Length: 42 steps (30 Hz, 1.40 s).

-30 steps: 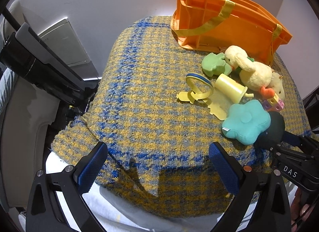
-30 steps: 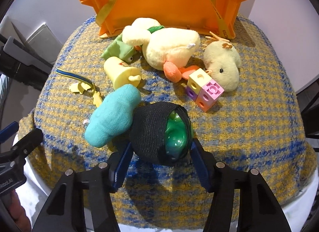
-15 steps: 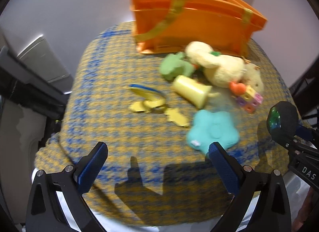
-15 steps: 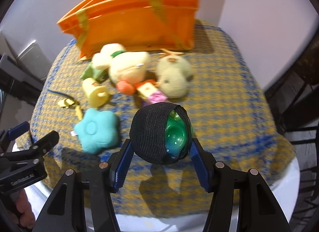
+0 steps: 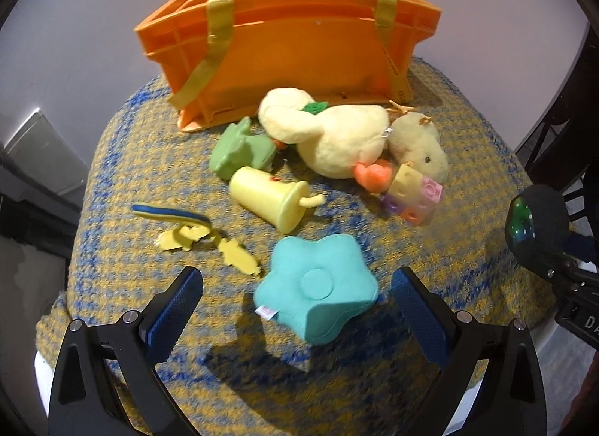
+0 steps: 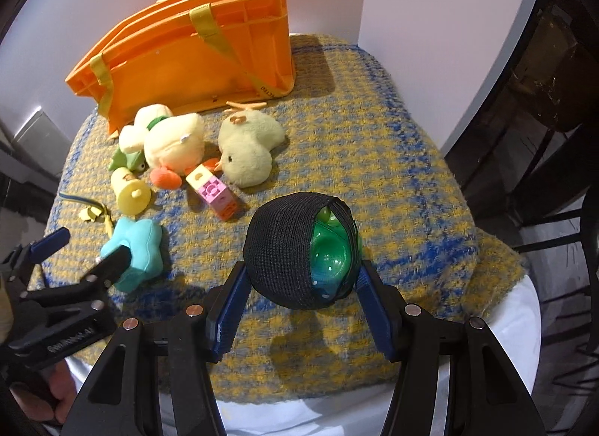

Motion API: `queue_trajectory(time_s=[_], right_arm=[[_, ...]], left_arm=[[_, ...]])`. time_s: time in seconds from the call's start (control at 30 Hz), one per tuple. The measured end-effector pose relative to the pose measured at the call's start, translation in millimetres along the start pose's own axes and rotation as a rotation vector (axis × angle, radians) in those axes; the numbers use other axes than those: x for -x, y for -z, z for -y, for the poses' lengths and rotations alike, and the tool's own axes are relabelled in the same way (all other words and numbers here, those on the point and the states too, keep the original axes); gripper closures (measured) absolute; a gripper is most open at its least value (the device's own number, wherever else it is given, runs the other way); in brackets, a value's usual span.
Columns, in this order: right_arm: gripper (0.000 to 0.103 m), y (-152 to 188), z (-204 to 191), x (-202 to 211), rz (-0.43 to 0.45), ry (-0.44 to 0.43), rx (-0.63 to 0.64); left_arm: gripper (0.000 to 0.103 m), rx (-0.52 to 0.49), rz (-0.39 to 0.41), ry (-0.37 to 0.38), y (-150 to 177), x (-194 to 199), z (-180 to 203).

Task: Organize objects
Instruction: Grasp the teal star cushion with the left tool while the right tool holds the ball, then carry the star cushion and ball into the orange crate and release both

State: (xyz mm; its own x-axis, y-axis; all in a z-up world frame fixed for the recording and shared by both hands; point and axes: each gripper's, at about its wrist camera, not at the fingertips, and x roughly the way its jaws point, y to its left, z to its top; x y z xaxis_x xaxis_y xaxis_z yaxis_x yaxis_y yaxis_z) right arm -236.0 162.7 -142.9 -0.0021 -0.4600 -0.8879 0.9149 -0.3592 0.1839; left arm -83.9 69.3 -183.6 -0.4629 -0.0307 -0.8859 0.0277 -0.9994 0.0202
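Checked cloth covers the surface [image 6: 393, 129]. Your right tongs [image 6: 301, 286] clamp the netted green ball [image 6: 299, 248]; the orange crate [image 6: 194, 42] lies at 11 o'clock. Left tongs [image 5: 295, 301] gape, straddling the teal star cushion [image 5: 318, 286].

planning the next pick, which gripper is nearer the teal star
Left. The left gripper is open with the teal star between its fingers; the right gripper holds the ball off to the star's right.

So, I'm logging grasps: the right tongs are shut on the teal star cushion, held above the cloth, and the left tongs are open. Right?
Not quite. The right tongs are shut on the black-wrapped green ball, not the teal star cushion, which lies on the cloth. The right wrist view shows it. The left tongs are open.
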Motion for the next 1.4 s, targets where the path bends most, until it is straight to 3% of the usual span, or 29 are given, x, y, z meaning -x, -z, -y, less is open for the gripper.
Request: queue_trajectory(time_s=[0.3,0.43,0.6,0.97,1.4], right_arm=[[0.045,-0.4,0.6,-2.6,0.013,-0.009,0.006],[0.045,-0.3,1.6,-3.0,0.015,-0.01,0.005],[0.045,-1.2,2.4,-2.0,0.02,-0.013,0.005],[0.045,-6.8,-0.1,13.5,0.071,-0.038,-0.001],[0.045,-38.4,-24.4,60.9,0.201,-0.083,0.02]], left_arm=[[0.002,0.027,-0.033,0.036,5.3,-20.8,3.6],[0.02,0.035,-0.069,0.034,7.4,-30.4,6.2],[0.024,0.039,-0.06,0.008,7.8,-27.5,6.7],[0.027,0.089,0.026,-0.038,0.6,17.9,-5.5],[0.027,0.165,0.133,-0.119,-30.8,81.6,-26.5]])
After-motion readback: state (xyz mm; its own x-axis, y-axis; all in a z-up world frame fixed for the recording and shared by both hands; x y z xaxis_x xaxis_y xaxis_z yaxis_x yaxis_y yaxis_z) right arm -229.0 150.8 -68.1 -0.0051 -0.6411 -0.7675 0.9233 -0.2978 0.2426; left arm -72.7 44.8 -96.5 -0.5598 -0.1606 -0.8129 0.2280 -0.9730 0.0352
